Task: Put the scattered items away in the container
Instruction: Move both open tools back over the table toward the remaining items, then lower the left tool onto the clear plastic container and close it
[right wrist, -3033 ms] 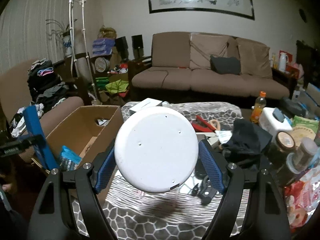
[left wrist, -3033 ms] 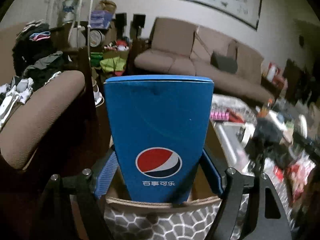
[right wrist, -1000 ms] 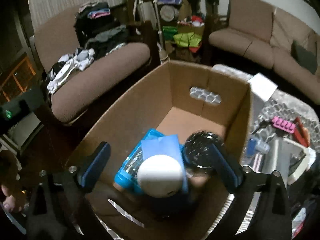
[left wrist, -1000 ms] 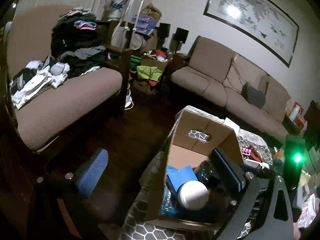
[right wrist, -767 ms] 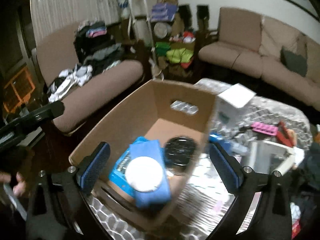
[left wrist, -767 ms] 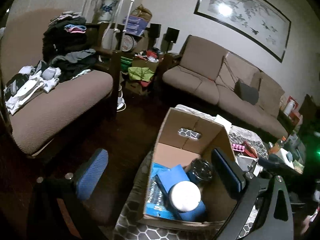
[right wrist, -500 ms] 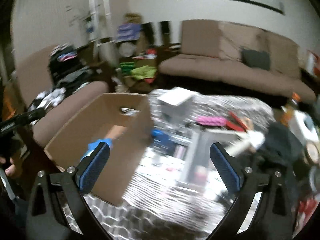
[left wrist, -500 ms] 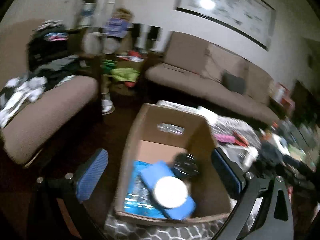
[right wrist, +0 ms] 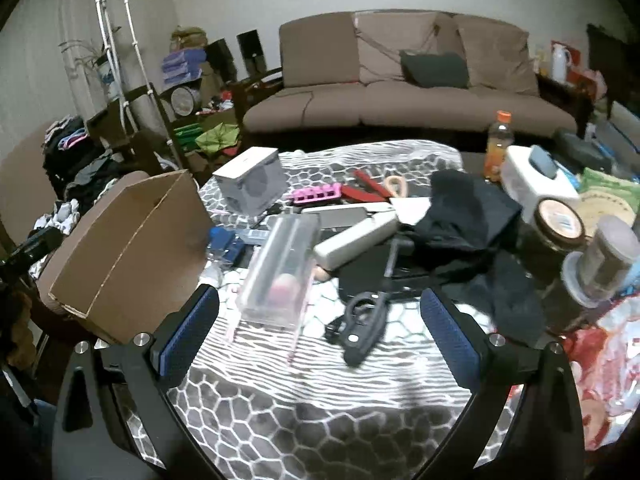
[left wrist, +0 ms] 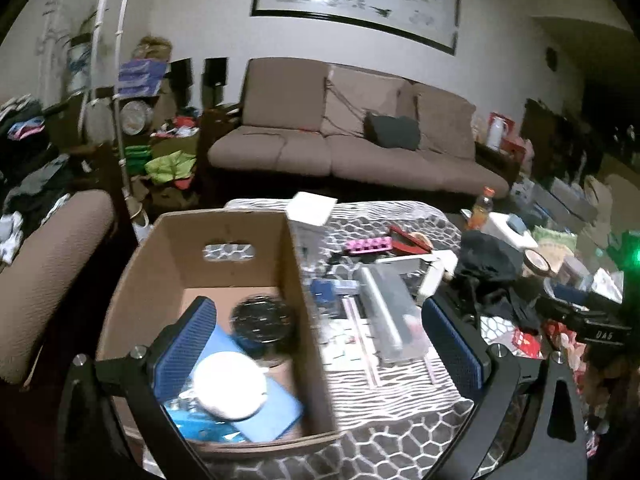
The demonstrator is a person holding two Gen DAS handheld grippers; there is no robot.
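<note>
An open cardboard box [left wrist: 176, 240] stands at the table's left edge and also shows in the right wrist view [right wrist: 132, 240]. Inside lie a white round disc [left wrist: 230, 384], a blue Pepsi carton [left wrist: 276, 404] and a black round lid [left wrist: 262, 324]. My left gripper [left wrist: 320, 344] is open and empty above the box's right wall. My right gripper [right wrist: 318, 332] is open and empty above the table, over a clear plastic case [right wrist: 280, 272] and black scissors [right wrist: 362, 324]. A white remote-like bar [right wrist: 356, 236], a pink strip [right wrist: 316, 193] and a grey carton [right wrist: 250, 184] lie scattered beyond.
A grey honeycomb cloth [right wrist: 304, 420] covers the table. Black cloth [right wrist: 468, 216], jars [right wrist: 558, 224], an orange bottle [right wrist: 496, 146] and a white tub [right wrist: 536, 184] crowd the right side. A brown armchair [left wrist: 44, 276] is left of the box, a sofa [right wrist: 400, 92] behind.
Both grippers let go of the Pepsi carton and the white disc into the box and opened. Both have since swung right, away from the box toward the table.
</note>
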